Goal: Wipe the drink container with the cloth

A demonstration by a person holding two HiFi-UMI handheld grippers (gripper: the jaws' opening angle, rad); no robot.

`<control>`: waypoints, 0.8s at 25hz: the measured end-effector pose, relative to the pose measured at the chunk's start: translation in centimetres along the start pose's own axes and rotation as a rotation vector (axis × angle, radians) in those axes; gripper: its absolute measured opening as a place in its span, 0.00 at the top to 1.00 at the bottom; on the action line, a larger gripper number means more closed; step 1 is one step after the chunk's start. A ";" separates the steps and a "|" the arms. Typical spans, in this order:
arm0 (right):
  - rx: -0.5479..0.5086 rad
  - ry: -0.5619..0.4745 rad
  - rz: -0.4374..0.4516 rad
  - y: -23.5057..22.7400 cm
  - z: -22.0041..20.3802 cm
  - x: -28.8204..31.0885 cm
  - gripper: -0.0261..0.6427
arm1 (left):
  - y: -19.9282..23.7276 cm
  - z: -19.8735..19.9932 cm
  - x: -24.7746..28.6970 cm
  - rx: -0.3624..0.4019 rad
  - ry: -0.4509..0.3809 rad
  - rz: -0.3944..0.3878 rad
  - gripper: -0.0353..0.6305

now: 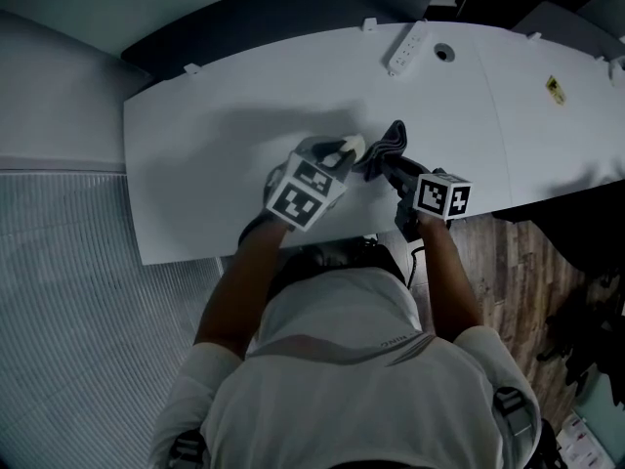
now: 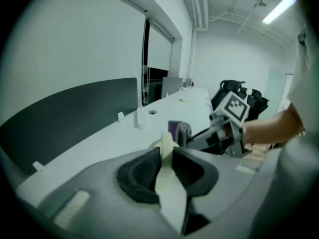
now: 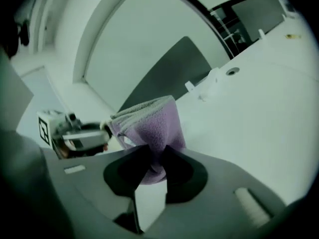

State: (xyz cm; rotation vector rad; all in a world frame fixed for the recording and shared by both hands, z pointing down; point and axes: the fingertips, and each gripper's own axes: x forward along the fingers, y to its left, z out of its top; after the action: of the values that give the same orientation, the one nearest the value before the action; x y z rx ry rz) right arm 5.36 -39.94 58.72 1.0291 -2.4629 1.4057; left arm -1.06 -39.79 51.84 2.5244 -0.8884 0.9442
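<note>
My left gripper (image 1: 344,152) is shut on a thin cream drink container (image 1: 353,146), held just above the white table (image 1: 215,164). In the left gripper view the container (image 2: 166,169) stands edge-on between the dark pads (image 2: 141,176). My right gripper (image 1: 383,164) is shut on a bunched purple cloth (image 3: 149,126), which looks dark in the head view (image 1: 389,143). The cloth lies right next to the container's tip (image 3: 105,125); whether they touch I cannot tell. From the left gripper view, the cloth (image 2: 179,130) and the right gripper (image 2: 199,139) sit just beyond the container.
A white power strip (image 1: 406,49) and a round cable hole (image 1: 444,53) lie at the table's far edge, with a small yellow sticker (image 1: 554,89) to the right. A dark partition (image 1: 293,13) runs behind the table. Wooden floor (image 1: 508,262) shows at right.
</note>
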 end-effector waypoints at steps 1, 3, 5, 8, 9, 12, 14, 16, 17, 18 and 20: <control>0.049 -0.059 0.041 0.3 1.5 -0.8 0.83 | 0.0 0.0 0.1 -0.002 -0.001 0.000 0.83; 0.142 -0.168 0.155 1.1 4.3 -2.1 0.83 | 0.0 0.1 0.1 -0.006 -0.002 0.002 0.84; 0.236 -0.255 0.271 1.9 6.3 -2.7 0.83 | -0.2 0.0 0.0 -0.007 -0.001 0.005 0.84; 0.366 -0.326 0.389 2.4 7.7 -2.5 0.83 | -0.4 0.0 -0.1 -0.011 -0.004 0.009 0.83; 0.398 -0.329 0.412 2.5 7.8 -2.1 0.83 | -0.4 0.1 -0.1 -0.014 -0.006 0.011 0.83; 0.429 -0.295 0.410 2.4 7.2 -0.5 0.83 | -0.2 0.2 -0.1 -0.020 -0.009 0.017 0.83; 0.404 -0.252 0.378 2.1 6.3 0.4 0.83 | -0.2 0.2 -0.1 -0.021 -0.008 0.018 0.83; 0.353 -0.199 0.341 2.2 5.5 1.2 0.83 | -0.1 0.2 -0.1 -0.022 -0.006 0.017 0.83; 0.330 -0.181 0.328 2.2 5.2 1.4 0.83 | -0.1 0.2 -0.1 -0.021 -0.005 0.016 0.83; 0.311 -0.168 0.316 2.2 5.0 1.5 0.83 | -0.1 0.2 -0.1 -0.021 -0.003 0.015 0.83; 0.276 -0.132 0.263 1.6 4.4 1.8 0.83 | -0.1 0.2 -0.1 -0.021 -0.001 0.014 0.83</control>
State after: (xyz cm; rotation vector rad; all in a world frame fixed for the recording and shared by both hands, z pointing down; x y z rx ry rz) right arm 3.95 -43.78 55.86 0.8938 -2.6296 1.8576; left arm -0.95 -39.79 51.62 2.5050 -0.9121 0.9327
